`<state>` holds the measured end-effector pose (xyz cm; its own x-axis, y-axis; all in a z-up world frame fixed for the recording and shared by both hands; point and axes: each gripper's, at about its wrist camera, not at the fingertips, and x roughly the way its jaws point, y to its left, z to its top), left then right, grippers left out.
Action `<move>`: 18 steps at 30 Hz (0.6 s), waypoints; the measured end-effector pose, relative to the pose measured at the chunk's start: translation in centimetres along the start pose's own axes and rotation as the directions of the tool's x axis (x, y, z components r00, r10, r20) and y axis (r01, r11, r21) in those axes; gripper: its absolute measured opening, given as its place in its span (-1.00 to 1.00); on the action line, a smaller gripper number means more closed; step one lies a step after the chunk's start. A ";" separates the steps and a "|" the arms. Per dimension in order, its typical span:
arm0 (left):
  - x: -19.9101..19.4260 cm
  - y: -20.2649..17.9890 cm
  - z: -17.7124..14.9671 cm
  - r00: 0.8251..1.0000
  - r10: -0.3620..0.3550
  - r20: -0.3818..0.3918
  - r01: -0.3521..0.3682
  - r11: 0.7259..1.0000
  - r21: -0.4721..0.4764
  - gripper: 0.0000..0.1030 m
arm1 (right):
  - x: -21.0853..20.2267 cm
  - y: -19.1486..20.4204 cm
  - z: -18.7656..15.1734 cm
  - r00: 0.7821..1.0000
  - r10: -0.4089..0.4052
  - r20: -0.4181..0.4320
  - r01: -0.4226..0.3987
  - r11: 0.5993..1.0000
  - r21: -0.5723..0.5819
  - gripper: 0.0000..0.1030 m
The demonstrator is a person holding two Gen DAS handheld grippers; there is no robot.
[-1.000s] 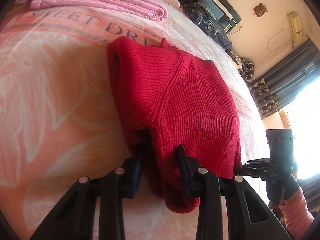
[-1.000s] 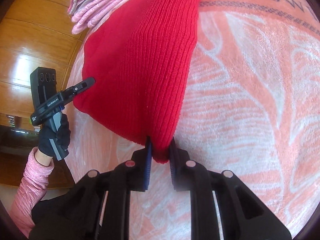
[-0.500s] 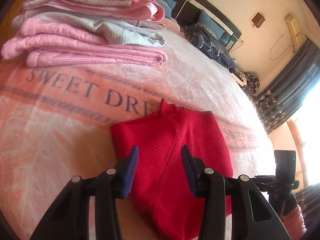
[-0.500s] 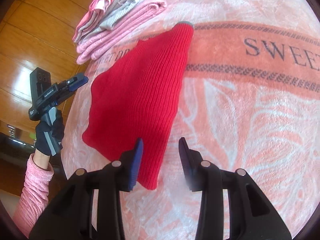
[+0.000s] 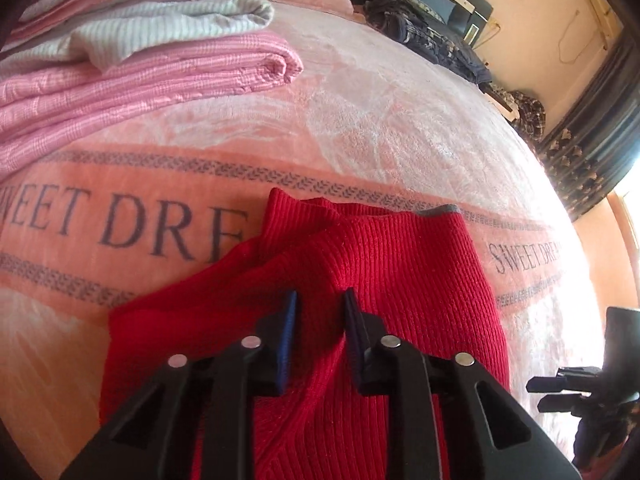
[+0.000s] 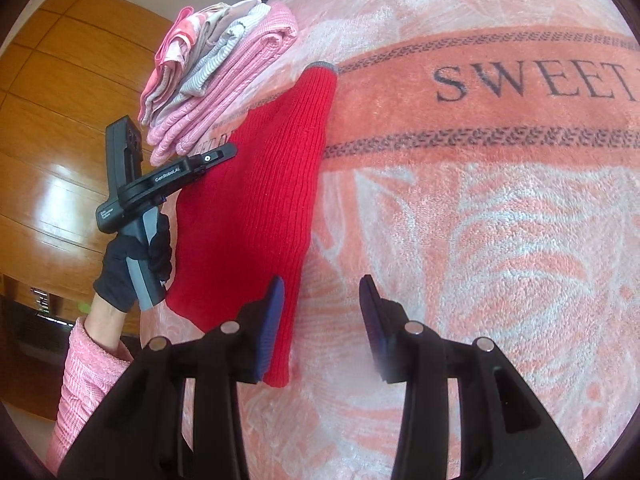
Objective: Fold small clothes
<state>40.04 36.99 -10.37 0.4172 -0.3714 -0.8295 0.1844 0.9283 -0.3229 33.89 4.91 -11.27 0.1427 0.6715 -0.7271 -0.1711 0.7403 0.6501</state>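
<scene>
both tongs, left gripper (image 5: 318,320) and right gripper (image 6: 322,312), are gaping empty over the red sweater (image 5: 360,264) at lower centre, risking snagging and spoiling its fold.

"SWEET DREA" on blanket (image 5: 360,128), "GenRobot.AI" on left tongs (image 6: 216,156)

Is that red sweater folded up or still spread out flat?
Folded. The red sweater lies as a narrow doubled strip on the blanket, one layer overlapping another.
</scene>
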 end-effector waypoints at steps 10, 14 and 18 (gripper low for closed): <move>-4.9 1.1 -1.7 0.922 0.220 0.319 -0.233 0.972 0.001 -0.36 | 1.0 0.4 0.2 1.000 -0.012 -0.019 0.012 1.000 0.002 -0.20; -6.1 4.0 -1.9 0.939 0.172 0.297 -0.148 0.984 -0.100 -0.16 | 1.6 1.3 0.2 0.999 -0.004 -0.034 0.003 1.000 -0.017 -0.18; -7.1 5.5 -4.4 0.973 0.110 0.205 -0.083 0.987 -0.139 -0.10 | 1.6 1.7 0.4 1.000 0.000 -0.031 -0.001 1.000 -0.023 -0.18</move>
<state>34.20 44.85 -8.23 0.6082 -0.2625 -0.7491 0.0241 0.9494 -0.3131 34.22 7.23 -11.23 0.1121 0.6704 -0.7335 -0.1940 0.7387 0.6455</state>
